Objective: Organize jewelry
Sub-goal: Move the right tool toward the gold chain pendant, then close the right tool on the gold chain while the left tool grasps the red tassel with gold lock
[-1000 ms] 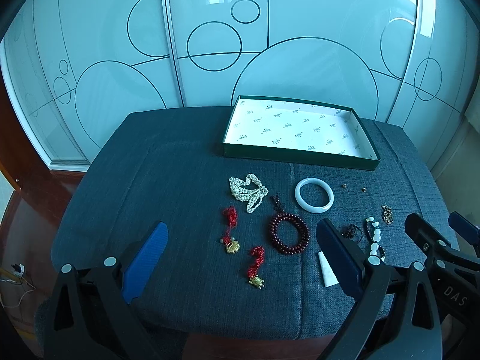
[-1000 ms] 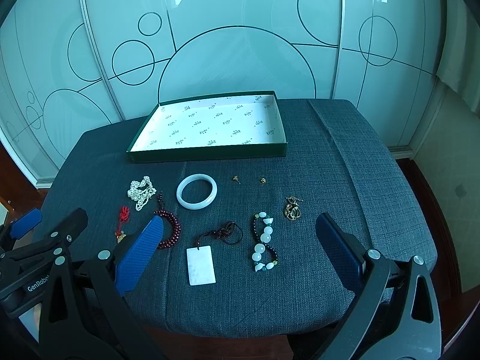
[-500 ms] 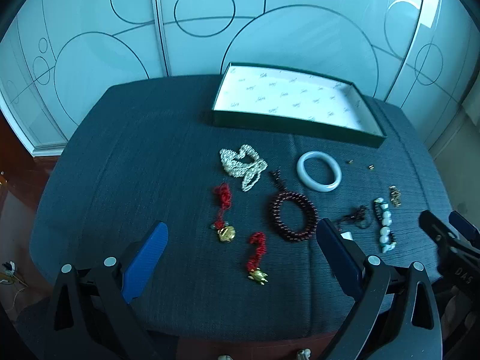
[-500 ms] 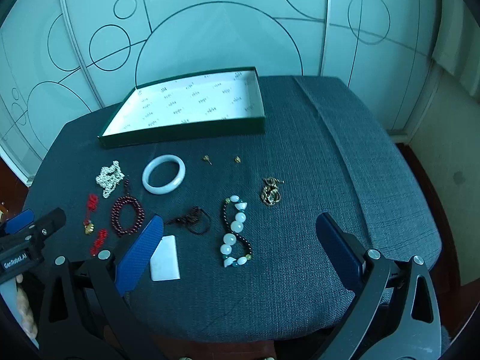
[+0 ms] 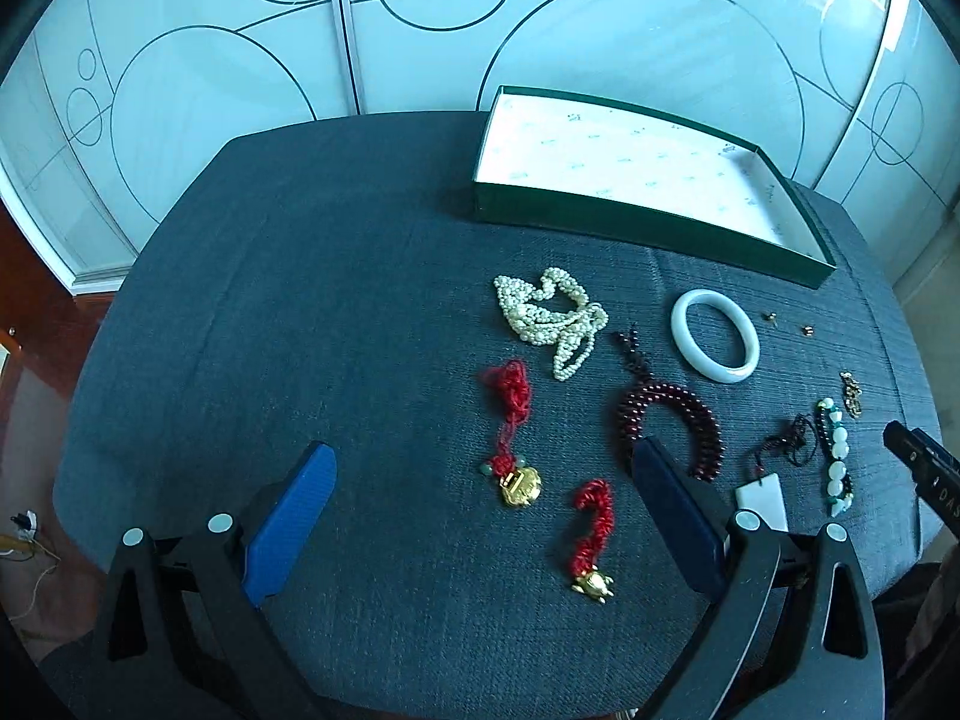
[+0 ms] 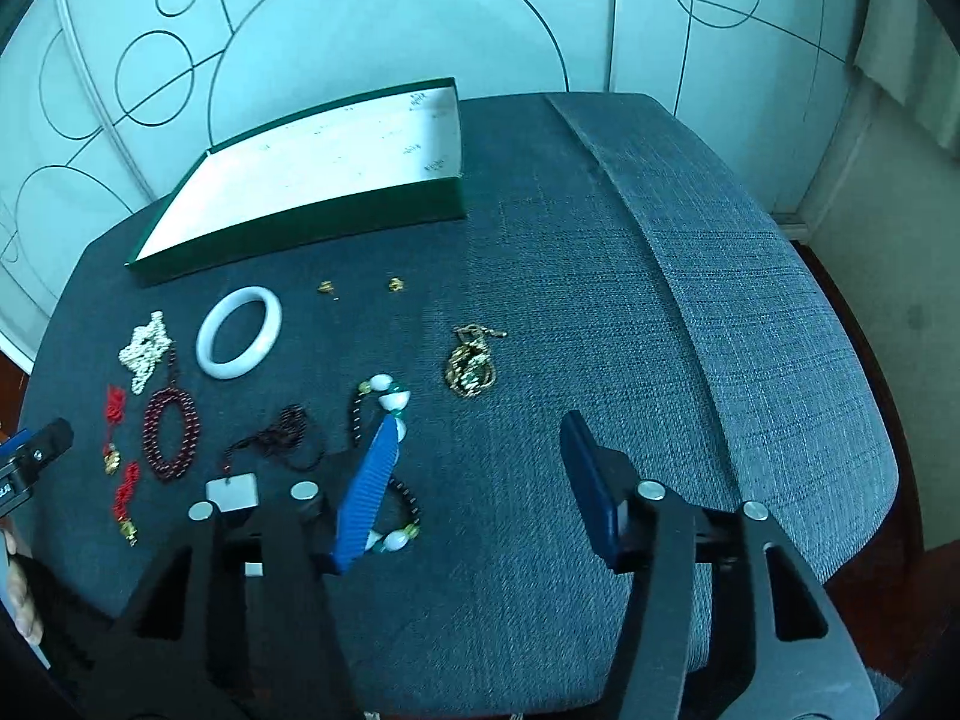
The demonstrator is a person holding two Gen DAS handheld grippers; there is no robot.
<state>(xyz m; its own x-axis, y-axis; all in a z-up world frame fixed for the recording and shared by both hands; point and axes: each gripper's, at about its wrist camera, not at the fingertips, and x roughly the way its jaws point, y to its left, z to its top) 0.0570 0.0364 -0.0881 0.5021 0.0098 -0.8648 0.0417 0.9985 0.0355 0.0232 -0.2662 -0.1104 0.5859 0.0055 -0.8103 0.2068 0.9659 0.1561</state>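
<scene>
Jewelry lies loose on a dark blue cloth-covered table [image 5: 300, 324]. A green box [image 5: 648, 222] with a white lining stands empty at the back. My left gripper [image 5: 480, 480] is open and empty, low over two red-cord gold charms [image 5: 516, 480] [image 5: 591, 546], with a pearl strand [image 5: 552, 318], a dark red bead bracelet [image 5: 672, 420] and a white bangle [image 5: 714, 336] ahead. My right gripper [image 6: 480, 450] is open and empty; its left finger [image 6: 366, 498] overlaps the white-and-green bead bracelet [image 6: 390, 396]. A gold chain [image 6: 471, 360] lies just ahead of it.
A white pendant on a black cord [image 6: 234, 489] lies left of the right gripper. Two small gold earrings [image 6: 327, 287] [image 6: 396, 284] sit in front of the box. Frosted glass panels [image 5: 240, 60] stand behind the table. The table's right part [image 6: 720, 300] is a lighter blue strip.
Both grippers have moved forward and lower over the table. The left one swung toward the red charms, the right one came down over the white-and-green bead bracelet. No jewelry has moved.
</scene>
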